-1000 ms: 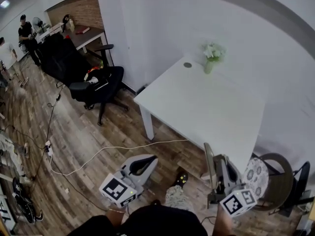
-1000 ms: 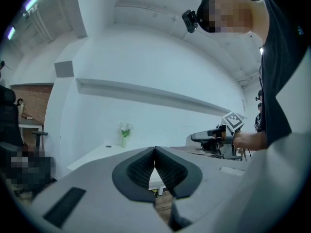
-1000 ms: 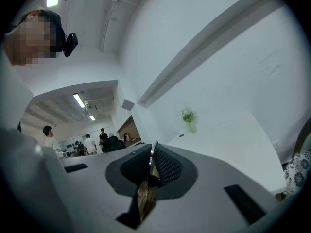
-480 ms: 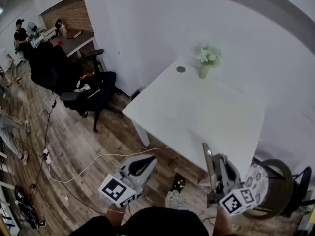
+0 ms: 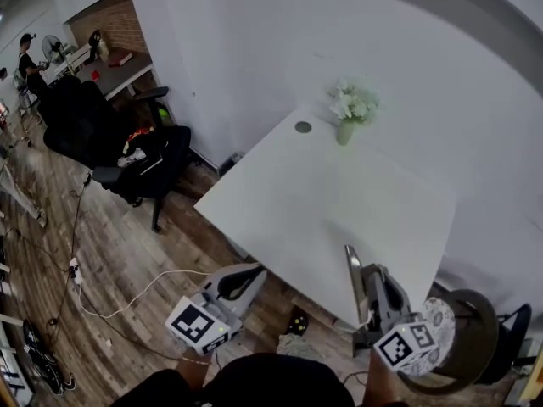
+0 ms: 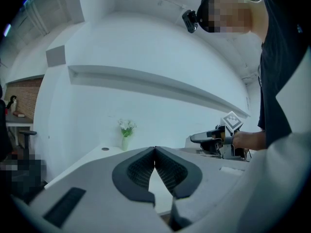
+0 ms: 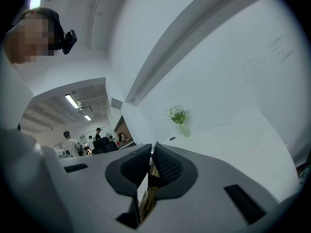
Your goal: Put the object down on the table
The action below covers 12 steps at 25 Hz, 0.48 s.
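Observation:
My right gripper (image 5: 372, 285) hangs at the near edge of the white table (image 5: 322, 202), shut on a thin flat plate (image 5: 351, 270) that stands on edge between its pads. In the right gripper view the plate's (image 7: 145, 200) brownish edge shows below the closed pads (image 7: 163, 165). My left gripper (image 5: 238, 283) is lower and to the left, over the wooden floor just short of the table, shut with nothing in it. In the left gripper view its pads (image 6: 167, 170) meet at the tip, and the right gripper (image 6: 210, 139) shows beyond, held by a hand.
A small vase of white flowers (image 5: 348, 113) and a dark round disc (image 5: 303, 127) stand at the table's far edge by the white wall. A black office chair (image 5: 127, 151) is at the left, a round patterned stool (image 5: 445, 329) at the right, cables (image 5: 127, 291) on the floor.
The view has closed in on the table. Both grippers have come forward with it, and the right one with the plate now reaches the table's near edge.

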Available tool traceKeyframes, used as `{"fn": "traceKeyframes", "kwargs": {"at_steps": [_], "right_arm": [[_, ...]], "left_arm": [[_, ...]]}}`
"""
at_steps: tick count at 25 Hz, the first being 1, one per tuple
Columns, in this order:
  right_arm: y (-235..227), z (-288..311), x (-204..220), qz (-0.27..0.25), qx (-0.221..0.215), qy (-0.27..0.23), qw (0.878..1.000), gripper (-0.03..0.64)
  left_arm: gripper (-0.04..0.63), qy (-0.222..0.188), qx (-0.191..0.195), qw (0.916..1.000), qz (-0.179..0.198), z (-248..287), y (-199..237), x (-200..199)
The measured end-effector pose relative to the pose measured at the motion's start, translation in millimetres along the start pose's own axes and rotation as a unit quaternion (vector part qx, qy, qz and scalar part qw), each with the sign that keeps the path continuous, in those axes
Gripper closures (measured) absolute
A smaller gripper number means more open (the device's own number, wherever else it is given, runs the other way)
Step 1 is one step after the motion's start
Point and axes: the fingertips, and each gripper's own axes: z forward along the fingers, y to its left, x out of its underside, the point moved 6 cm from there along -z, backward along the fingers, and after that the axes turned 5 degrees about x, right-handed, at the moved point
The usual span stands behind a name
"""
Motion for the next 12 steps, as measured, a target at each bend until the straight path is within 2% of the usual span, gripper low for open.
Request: {"fn": "traceKeyframes", "kwargs": {"at_steps": [12], "right_arm": [[-60,61,-19,0.003,-0.009,0.02,1.0,0.597]], "left_arm": [[0.595,0.005,-0.017,0.9998,0.0,74,25,-4]]}}
